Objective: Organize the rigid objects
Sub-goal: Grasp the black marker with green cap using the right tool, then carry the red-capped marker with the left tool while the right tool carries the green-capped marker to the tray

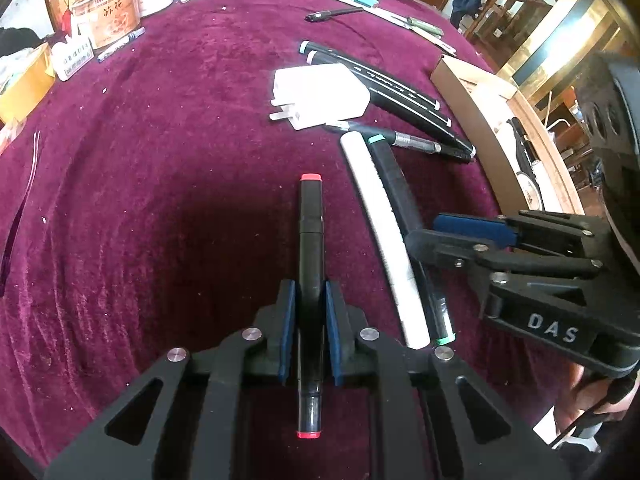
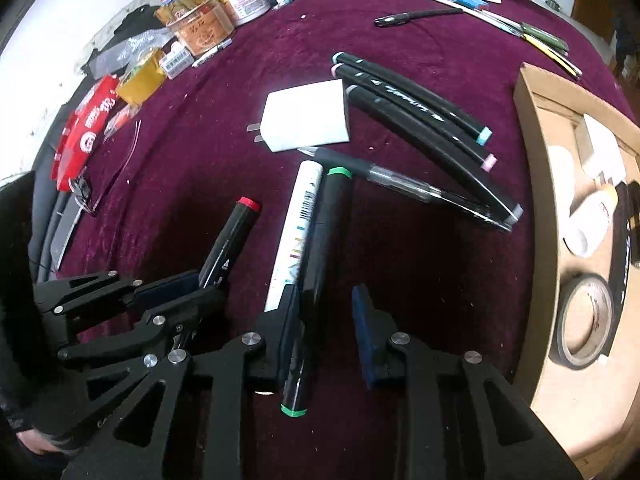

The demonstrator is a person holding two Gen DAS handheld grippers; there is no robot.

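Purple velvet is covering the worktop [image 1: 160, 200], and most of the tidying is still waiting to be done. The left hand-held gripper [image 1: 311, 332] is squeezing a black marker with red ends [image 1: 310, 240] tight between its blue pads. The right hand-held gripper [image 2: 328, 340] is sitting around a black marker with green ends [image 2: 320, 264]; one pad is touching it, the other is standing apart, so the jaws are narrow but not gripping yet. A white marker [image 2: 294, 236] is lying just beside that green one. Farther ahead of both grippers, a white plug [image 2: 308, 118], three more black markers [image 2: 416, 116] and a clear pen [image 2: 400, 184] are still lying loose. A cardboard box [image 2: 532, 184] to the right is already holding a tape roll [image 2: 586, 320] and some white things. I think only a few things are put away so far.
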